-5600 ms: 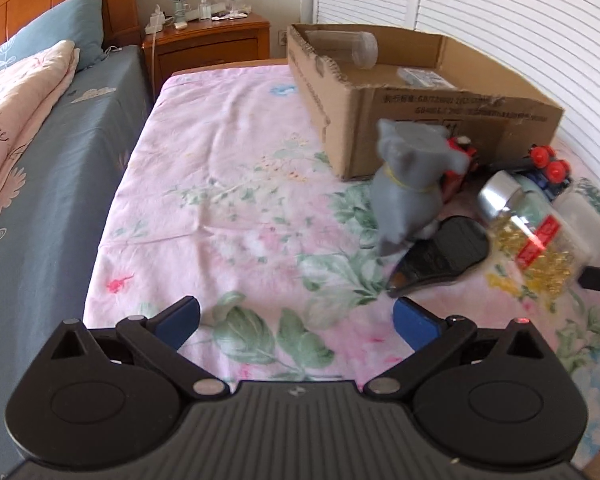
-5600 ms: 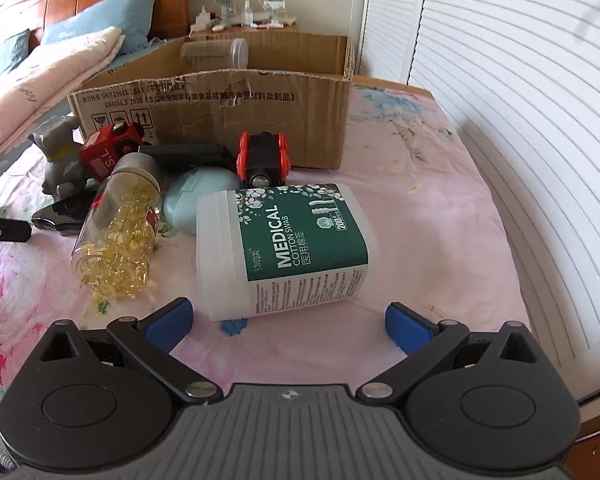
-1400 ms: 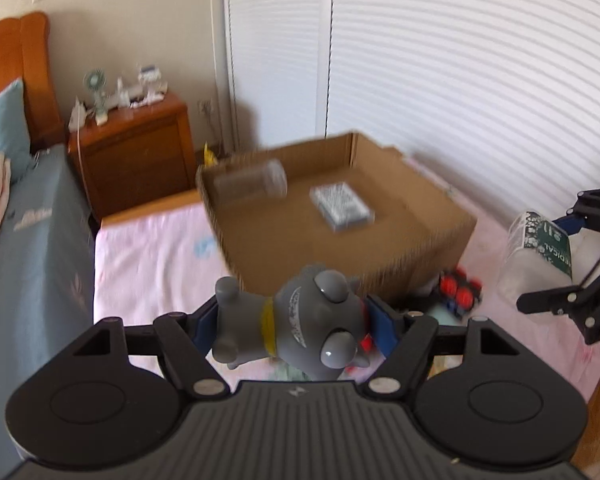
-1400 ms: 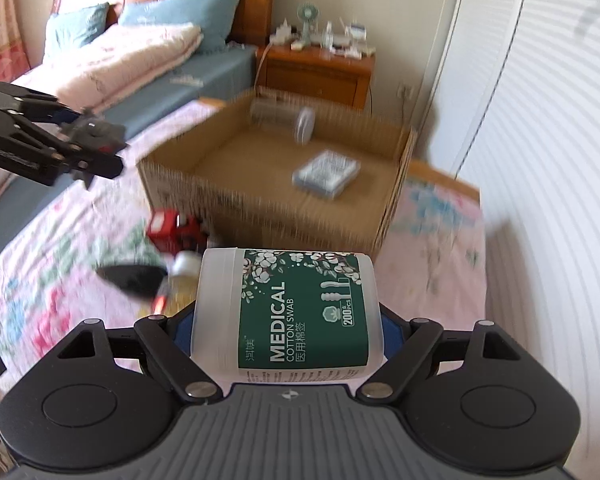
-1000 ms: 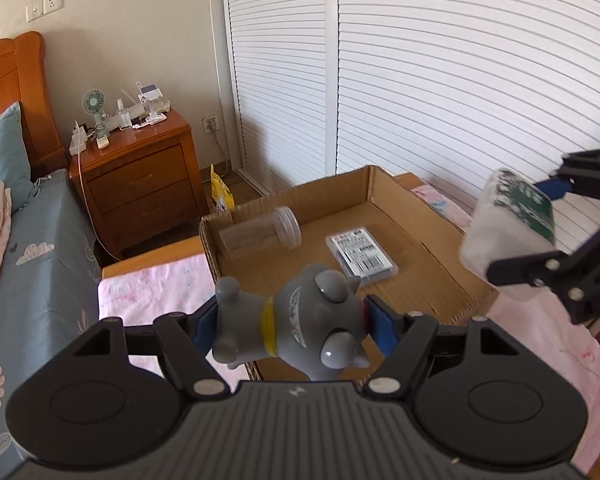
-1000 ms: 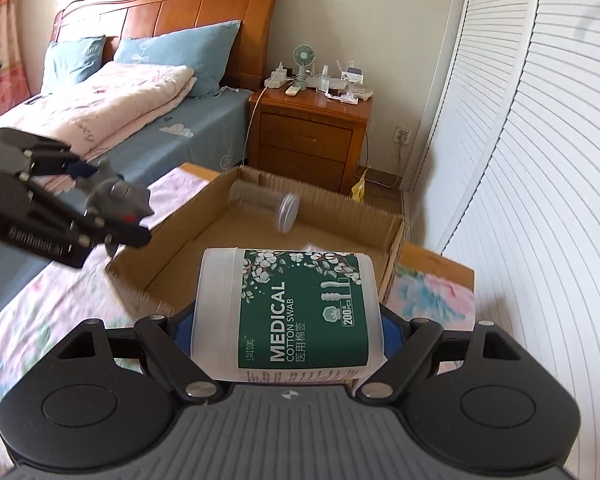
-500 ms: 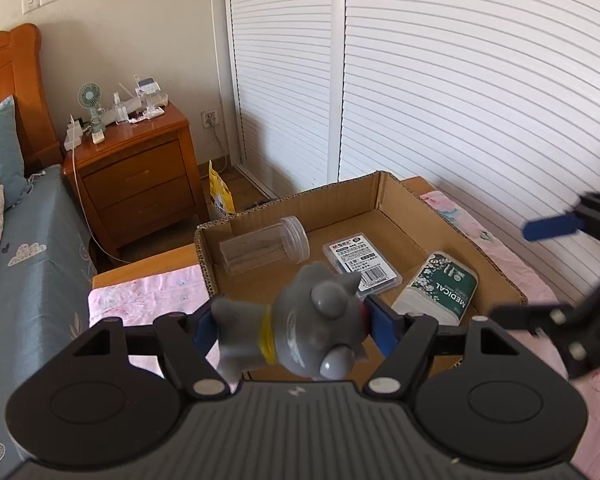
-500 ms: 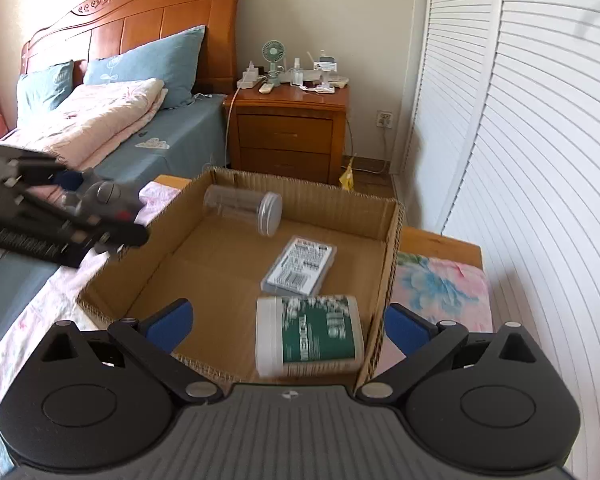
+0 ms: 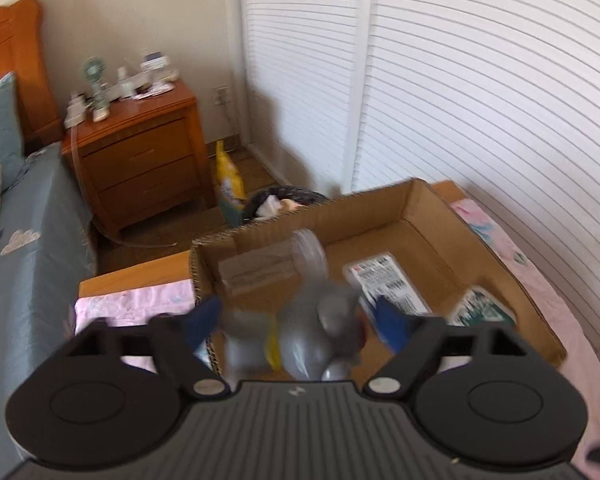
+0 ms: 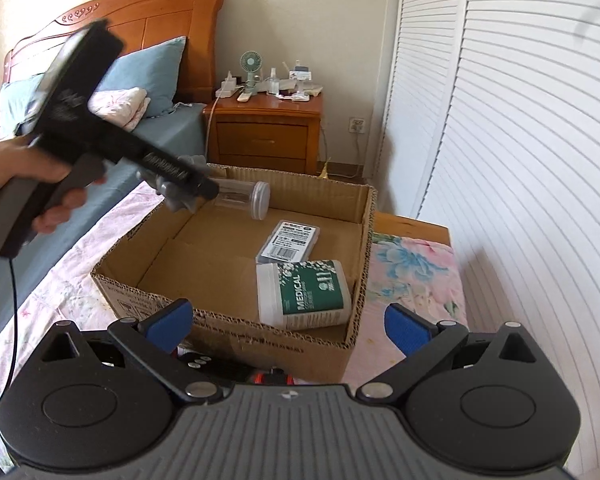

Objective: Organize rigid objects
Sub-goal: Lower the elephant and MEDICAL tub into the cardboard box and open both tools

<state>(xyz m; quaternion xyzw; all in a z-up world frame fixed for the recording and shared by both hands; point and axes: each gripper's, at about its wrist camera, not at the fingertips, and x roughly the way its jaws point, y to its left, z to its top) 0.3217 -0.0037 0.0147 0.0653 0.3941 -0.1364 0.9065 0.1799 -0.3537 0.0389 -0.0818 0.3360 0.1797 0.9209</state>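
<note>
L gripper point(image 9: 296, 318) jaws opening, grey toy figure point(image 9: 308, 332) loose between them over cardboard box point(image 10: 364, 216). Rigid, light, lumpy: grip torso. R gripper point(image 10: 286, 318) jaws wide, empty.

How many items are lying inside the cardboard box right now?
3: a clear jar by the far wall, a flat barcode case mid-floor, a cotton swab tub in the near right corner. Nearest floor strip is hidden.

Grey toy point(image 9: 316, 332), brown box point(image 10: 236, 336), green-white swab tub point(image 10: 304, 294), floral pink sheet point(image 10: 412, 264).
</note>
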